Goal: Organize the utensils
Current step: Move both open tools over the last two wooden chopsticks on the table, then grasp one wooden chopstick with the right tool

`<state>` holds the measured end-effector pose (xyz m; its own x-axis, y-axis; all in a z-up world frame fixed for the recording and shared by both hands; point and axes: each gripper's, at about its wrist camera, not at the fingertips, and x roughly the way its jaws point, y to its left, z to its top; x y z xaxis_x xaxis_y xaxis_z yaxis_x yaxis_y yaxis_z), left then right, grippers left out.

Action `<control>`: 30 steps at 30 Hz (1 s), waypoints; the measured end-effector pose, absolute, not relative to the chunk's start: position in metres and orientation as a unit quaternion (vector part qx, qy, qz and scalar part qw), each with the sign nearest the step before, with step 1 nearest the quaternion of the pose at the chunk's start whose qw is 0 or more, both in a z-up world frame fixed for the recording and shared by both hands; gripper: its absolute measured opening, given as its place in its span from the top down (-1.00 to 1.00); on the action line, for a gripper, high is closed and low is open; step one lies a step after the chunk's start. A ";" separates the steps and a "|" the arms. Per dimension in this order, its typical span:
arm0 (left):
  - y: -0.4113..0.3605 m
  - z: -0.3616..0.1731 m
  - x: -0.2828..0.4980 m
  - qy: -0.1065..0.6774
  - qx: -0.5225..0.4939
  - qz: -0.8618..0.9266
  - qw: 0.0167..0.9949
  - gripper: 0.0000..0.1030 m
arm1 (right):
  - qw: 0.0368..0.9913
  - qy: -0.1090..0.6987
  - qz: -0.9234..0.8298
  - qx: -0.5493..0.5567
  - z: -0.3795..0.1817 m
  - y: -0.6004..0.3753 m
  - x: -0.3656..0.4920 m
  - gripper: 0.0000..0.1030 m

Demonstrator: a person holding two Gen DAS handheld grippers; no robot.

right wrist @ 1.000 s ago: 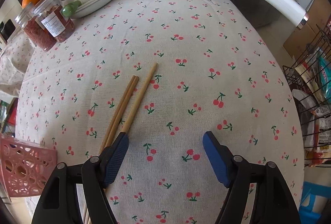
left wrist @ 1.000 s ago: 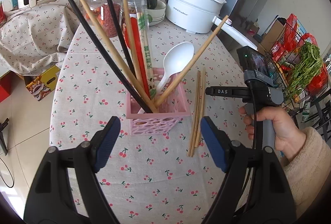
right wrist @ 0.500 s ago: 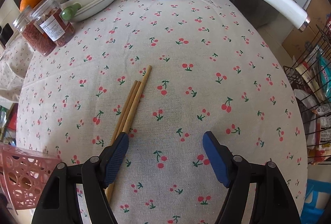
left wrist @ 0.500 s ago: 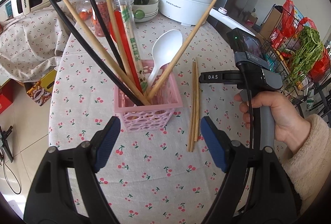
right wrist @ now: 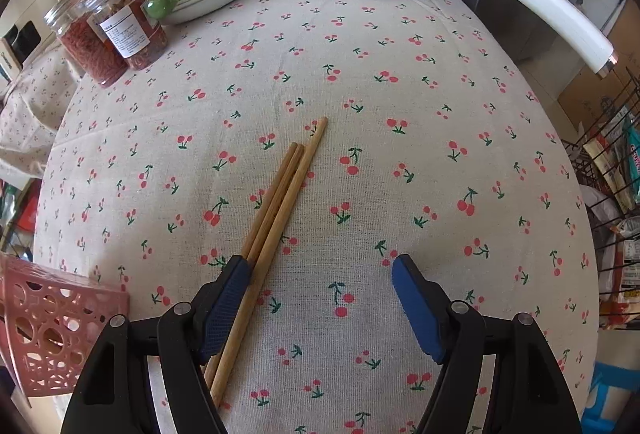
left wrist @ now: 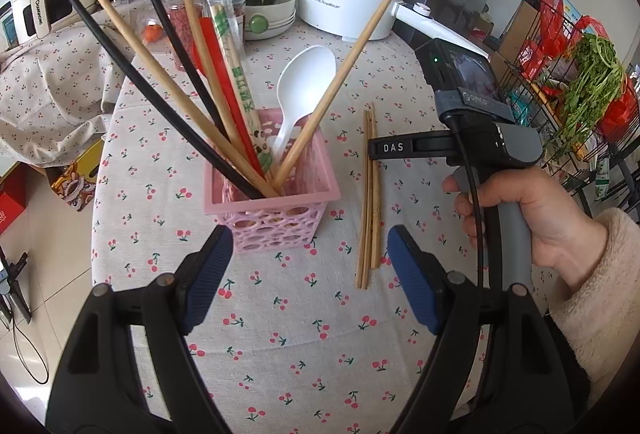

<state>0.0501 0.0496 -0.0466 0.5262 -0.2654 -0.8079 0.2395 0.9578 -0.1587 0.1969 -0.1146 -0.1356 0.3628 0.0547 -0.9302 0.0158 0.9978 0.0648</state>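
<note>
Three loose wooden chopsticks (right wrist: 280, 209) lie flat on the cherry-print tablecloth (right wrist: 400, 173) just right of the pink basket (left wrist: 276, 209) already holding utensils, right gripper (right wrist: 320, 298) jaws released above them probably for pickup, left gripper (left wrist: 308, 274) spread, empty, near the basket.

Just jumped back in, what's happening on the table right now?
A person is sorting utensils with a hand-held gripper in each hand. The pink basket already holds several chopsticks and a white spoon. Three loose wooden chopsticks lie on the cherry-print tablecloth beside it. The right hand-held gripper hangs open over them, one blue pad above their near ends, nothing gripped yet. The left hand-held gripper is open and empty in front of the basket.
</note>
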 end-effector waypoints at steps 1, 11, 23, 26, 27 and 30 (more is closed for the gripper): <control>0.049 -0.047 0.050 0.465 -0.013 -0.145 0.873 -0.55 | 0.825 0.565 0.011 0.026 -0.135 -0.113 0.196 -0.46; 0.049 -0.044 0.048 0.461 -0.012 -0.147 0.875 -0.55 | 0.807 0.590 -0.014 0.016 -0.137 -0.127 0.196 -0.46; 0.034 -0.040 0.047 0.460 0.005 -0.163 0.873 -0.55 | 0.803 0.594 0.054 0.013 -0.130 -0.149 0.182 0.79; 0.020 -0.040 0.045 0.461 0.018 -0.174 0.870 -0.55 | 0.795 0.603 0.055 0.035 -0.128 -0.172 0.174 0.87; 0.014 -0.040 0.045 0.462 0.023 -0.178 0.868 -0.55 | 0.795 0.603 0.055 0.042 -0.127 -0.180 0.171 0.88; -0.007 -0.043 0.042 0.468 0.042 -0.194 0.861 -0.55 | 0.799 0.595 0.059 0.066 -0.116 -0.205 0.162 0.88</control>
<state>0.0422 -0.0070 -0.0431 0.4877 -0.2949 -0.8217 0.3729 0.9214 -0.1094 0.1622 -0.2054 -0.1158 0.2839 0.1721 -0.9433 -0.0156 0.9845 0.1749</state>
